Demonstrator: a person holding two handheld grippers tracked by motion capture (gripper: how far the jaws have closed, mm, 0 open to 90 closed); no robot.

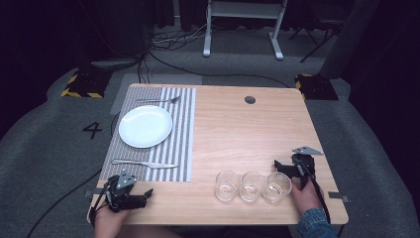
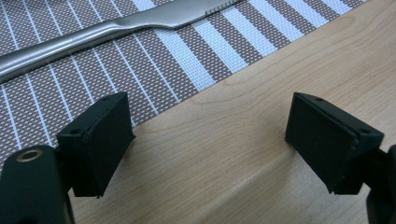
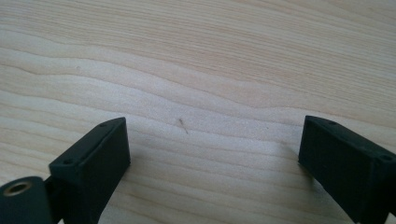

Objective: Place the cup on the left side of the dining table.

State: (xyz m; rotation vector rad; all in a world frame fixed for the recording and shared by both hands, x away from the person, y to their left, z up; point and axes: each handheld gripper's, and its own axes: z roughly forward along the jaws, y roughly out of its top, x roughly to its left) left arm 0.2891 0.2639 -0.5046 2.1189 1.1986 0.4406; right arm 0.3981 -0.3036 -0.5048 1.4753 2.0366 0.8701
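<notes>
My left gripper (image 1: 143,197) rests at the table's front left corner, just below the striped placemat (image 1: 183,124). Its jaws stand apart over bare wood, and the left gripper (image 2: 210,140) has nothing between its pads. A steel knife (image 2: 93,35) lies on the mat just beyond it. My right gripper (image 1: 285,166) sits near the front right, beside the rightmost of three empty glasses (image 1: 277,187). In its own view the right gripper (image 3: 212,158) is open above plain tabletop.
A white plate (image 1: 145,126) lies on the placemat with a fork (image 1: 158,100) beyond it and the knife (image 1: 143,163) on its near side. A dark round hole (image 1: 250,99) marks the table's far side. Table edges lie close to both hands.
</notes>
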